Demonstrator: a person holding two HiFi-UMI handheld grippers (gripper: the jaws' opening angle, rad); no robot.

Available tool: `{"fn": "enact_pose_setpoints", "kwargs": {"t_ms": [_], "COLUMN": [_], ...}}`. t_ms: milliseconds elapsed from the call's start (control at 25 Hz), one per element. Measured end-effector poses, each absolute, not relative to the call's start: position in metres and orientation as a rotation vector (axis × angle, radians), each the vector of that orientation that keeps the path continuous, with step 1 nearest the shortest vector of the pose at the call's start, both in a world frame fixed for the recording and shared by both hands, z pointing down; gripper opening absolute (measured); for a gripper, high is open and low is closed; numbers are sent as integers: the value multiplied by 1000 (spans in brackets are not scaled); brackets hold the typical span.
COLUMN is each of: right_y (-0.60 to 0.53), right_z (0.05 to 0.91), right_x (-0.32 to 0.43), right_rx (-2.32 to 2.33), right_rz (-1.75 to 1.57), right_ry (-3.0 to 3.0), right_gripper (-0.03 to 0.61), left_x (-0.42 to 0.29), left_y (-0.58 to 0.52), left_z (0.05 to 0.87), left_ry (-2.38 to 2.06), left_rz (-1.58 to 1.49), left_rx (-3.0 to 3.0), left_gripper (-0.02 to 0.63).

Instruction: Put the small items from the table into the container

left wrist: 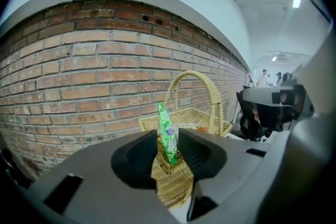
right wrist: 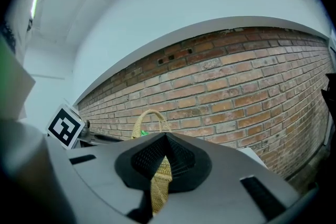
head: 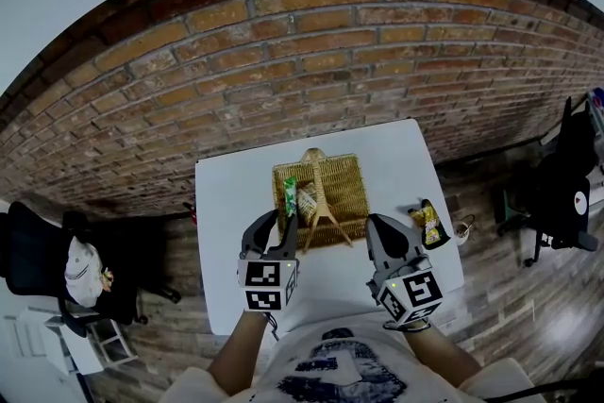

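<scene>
With our left gripper (head: 279, 224) slack around the green packet (left wrist: 167, 136), which stands upright just inside the basket (head: 351, 193), we should back straight off so it drops in, then send our clenched, empty right gripper (head: 382, 226) to the yellow snack (head: 430, 224) at the table's (head: 226, 203) right edge.

The person (head: 330, 368) is wearing a white shirt (head: 321, 340) with dark print. The grey left tool (head: 277, 222) and right tool (head: 375, 224) are carrying marker cubes (head: 267, 285).

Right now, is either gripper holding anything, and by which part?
Left gripper: lower end of green packet stands between parted jaws, apparently not pinched. Right gripper: shut, empty.
</scene>
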State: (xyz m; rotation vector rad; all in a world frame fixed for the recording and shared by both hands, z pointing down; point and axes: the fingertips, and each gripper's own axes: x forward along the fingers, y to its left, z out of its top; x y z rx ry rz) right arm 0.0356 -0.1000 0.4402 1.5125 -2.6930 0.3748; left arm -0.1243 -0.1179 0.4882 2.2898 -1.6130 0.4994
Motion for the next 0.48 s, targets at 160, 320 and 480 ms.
{"fn": "enact_pose_setpoints", "kwargs": {"t_ms": [160,320,480], "right_y": [-94,-87,-82], "right_z": [436,430,425], "right_x": [35,31,32], "right_rx": [1496,1457,1451], "right_rz": [357,335,318], "right_ry": [-2706,-2733,-2743], "right_gripper": [17,17,17], "left_x": [-126,-127,-127], "left_y": [-109,-99,-90], "left_z": [478,470,460], "left_ry": [-1644,-1679,-1713], "left_rz": [485,478,461], "left_rx": [2305,2321,2329], "left_gripper": [170,169,155]}}
